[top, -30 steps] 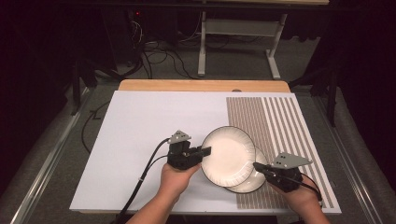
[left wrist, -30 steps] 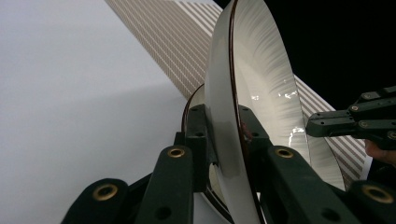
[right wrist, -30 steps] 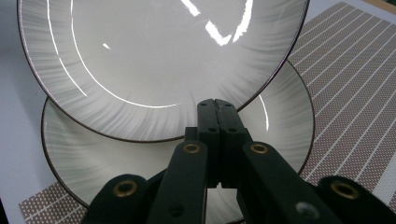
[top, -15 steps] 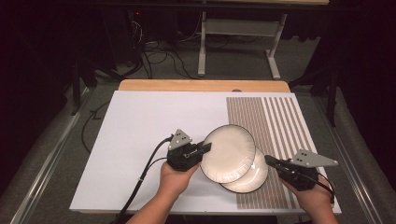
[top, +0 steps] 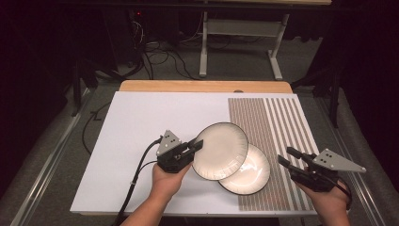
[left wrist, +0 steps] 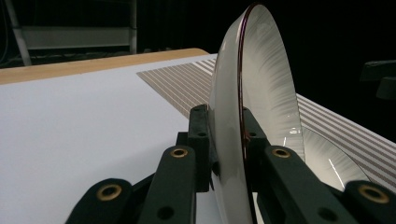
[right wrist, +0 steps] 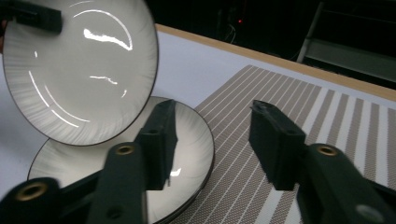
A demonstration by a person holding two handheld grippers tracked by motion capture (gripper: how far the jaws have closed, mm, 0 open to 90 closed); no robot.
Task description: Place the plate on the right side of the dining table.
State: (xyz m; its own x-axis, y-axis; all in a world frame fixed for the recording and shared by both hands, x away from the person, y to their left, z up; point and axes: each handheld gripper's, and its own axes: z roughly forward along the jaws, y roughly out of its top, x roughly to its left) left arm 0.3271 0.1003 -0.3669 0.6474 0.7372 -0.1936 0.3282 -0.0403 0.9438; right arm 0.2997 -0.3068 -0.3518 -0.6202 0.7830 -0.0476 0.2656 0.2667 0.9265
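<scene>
Plate (top: 219,150), tilted on edge above a lower plate (top: 249,172), was pinched at nine o'clock by the left gripper (top: 196,145); right gripper (top: 288,156), jaws just opened and empty, stood at three o'clock.

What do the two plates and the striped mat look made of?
Raised plate and lower plate: likely glazed ceramic, glossy white with sharp highlights, a dark rim line and fine radial streaks. Striped mat: apparently woven vinyl or fabric, matte, with a fine ribbed brown-and-white texture.
</scene>
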